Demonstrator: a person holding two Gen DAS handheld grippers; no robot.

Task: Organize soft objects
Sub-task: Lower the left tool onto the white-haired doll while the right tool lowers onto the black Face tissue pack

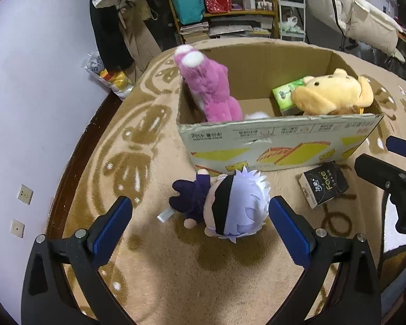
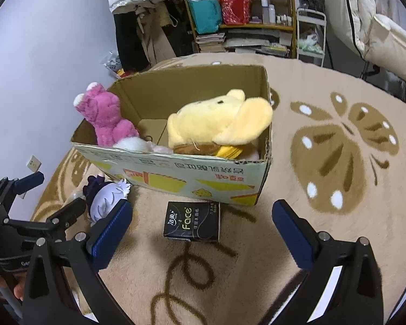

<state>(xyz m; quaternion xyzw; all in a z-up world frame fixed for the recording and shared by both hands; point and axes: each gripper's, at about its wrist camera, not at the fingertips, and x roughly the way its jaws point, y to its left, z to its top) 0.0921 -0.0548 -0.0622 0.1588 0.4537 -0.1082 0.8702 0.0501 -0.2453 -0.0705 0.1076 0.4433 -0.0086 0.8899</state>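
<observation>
A cardboard box (image 1: pixel 278 138) stands on the beige rug and also shows in the right wrist view (image 2: pixel 181 170). In it are a pink plush bear (image 1: pixel 208 86) (image 2: pixel 105 113), a yellow plush bear (image 1: pixel 330 93) (image 2: pixel 219 122) and a green tissue pack (image 1: pixel 285 94). A small doll with white hair and a black blindfold (image 1: pixel 227 205) (image 2: pixel 105 197) lies on the rug before the box. My left gripper (image 1: pixel 200 224) is open, its jaws either side of the doll. A black "Face" tissue pack (image 1: pixel 323 184) (image 2: pixel 192 222) lies before the box. My right gripper (image 2: pixel 203 227) is open just short of it.
A purple wall with sockets (image 1: pixel 24 195) runs along the left. Shelves (image 1: pixel 230 2) with bags and books, hanging clothes (image 1: pixel 113 27) and a white cart (image 1: pixel 292 16) stand behind the box. The patterned rug (image 2: pixel 338 149) spreads to the right.
</observation>
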